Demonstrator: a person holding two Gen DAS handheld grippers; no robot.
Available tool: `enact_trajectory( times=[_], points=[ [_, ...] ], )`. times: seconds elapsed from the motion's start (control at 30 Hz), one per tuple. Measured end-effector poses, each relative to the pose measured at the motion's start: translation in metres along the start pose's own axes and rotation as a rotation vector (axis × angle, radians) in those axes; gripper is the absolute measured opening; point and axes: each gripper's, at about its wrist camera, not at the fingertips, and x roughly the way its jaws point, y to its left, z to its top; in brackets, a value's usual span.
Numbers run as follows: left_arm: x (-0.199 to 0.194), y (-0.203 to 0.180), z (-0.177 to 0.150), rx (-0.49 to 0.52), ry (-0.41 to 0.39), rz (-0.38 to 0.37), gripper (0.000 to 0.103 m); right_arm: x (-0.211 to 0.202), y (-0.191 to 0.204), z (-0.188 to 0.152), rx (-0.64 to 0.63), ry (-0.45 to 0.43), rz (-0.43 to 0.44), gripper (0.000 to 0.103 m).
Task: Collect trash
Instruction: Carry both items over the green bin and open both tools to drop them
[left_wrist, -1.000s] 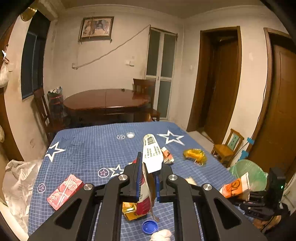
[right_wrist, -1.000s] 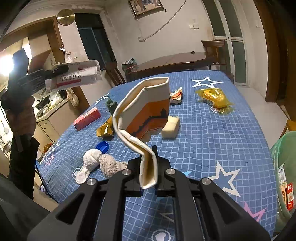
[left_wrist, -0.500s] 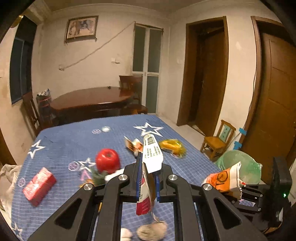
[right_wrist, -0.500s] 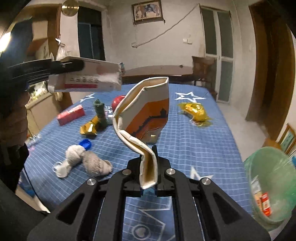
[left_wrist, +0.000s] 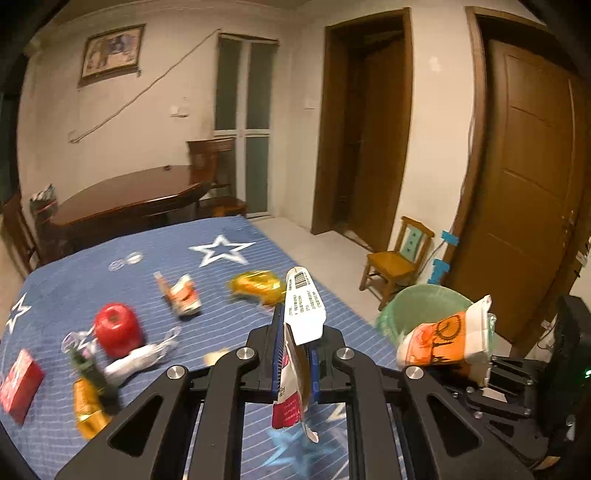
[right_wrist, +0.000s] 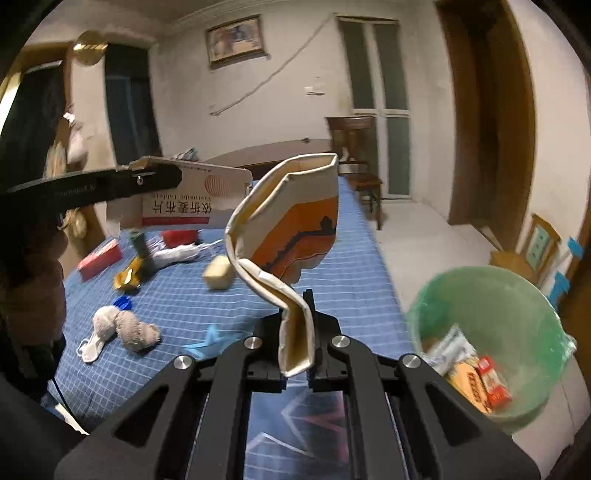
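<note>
My left gripper is shut on a flattened white-and-red medicine box, held above the blue star tablecloth. The box also shows in the right wrist view. My right gripper is shut on a crumpled cream-and-orange paper cup, which also shows in the left wrist view. A green bin with several wrappers inside stands on the floor to the right of the table, low right of the right gripper. It shows in the left wrist view behind the cup.
On the cloth lie a red apple, an orange-white wrapper, a yellow wrapper, a red box, a gold wrapper, rolled socks, a blue cap and a beige block. A small wooden chair stands beyond the bin.
Both grippers have swung to the right with their loads. The green bin has come much closer in the right wrist view, and the table items have slid left.
</note>
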Motion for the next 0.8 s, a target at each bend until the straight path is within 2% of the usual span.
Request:
enact_trajectory(
  times=[0.23, 0.47, 0.63, 0.8],
  points=[
    [0.051, -0.073, 0.019, 0.070, 0.025, -0.052, 0.013, -0.040, -0.057, 0.020, 0.055, -0.038, -0.150, 0.005],
    [0.092, -0.141, 0.029, 0.143, 0.037, -0.105, 0.013, -0.053, -0.116, 0.034, 0.129, 0.030, -0.314, 0.005],
    [0.122, -0.186, 0.033, 0.207, 0.054, -0.138, 0.013, -0.046, -0.143, 0.028, 0.188, 0.085, -0.372, 0.005],
    [0.142, -0.209, 0.029, 0.249, 0.091, -0.168, 0.013, -0.040, -0.159, 0.016, 0.230, 0.130, -0.386, 0.005]
  ],
)
